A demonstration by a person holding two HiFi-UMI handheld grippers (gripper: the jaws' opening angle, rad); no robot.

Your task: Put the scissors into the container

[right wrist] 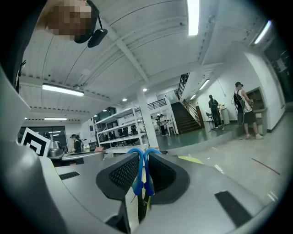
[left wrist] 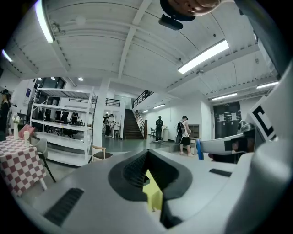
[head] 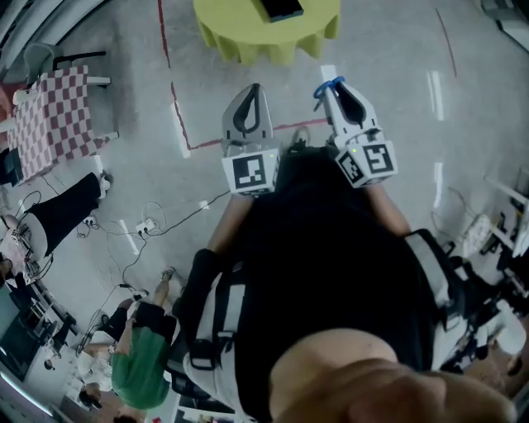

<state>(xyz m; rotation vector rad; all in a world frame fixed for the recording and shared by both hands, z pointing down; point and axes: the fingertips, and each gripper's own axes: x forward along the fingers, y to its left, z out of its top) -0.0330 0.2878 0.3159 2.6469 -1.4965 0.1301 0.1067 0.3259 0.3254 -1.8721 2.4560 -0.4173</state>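
The scissors' blue handles [right wrist: 141, 170] are pinched between the jaws of my right gripper [right wrist: 142, 153], which is shut on them. In the head view the blue loop [head: 327, 84] sticks out at that gripper's tip [head: 333, 89]. My left gripper [head: 248, 92] is beside it, shut with nothing in it; a yellow strip shows through the slit of its jaws [left wrist: 148, 154]. Both grippers are held up in front of the person's body, short of a round yellow-clothed table [head: 248, 33]. A dark flat object [head: 282, 8] lies on that table; I cannot tell what it is.
A checkered-cloth table [head: 51, 116] and a chair stand at the left. Cables and a power strip [head: 145, 225] lie on the floor, with red tape lines [head: 178, 107]. A person in green [head: 139, 376] is at lower left. Shelves [left wrist: 64, 132] and stairs [left wrist: 132, 125] stand far off.
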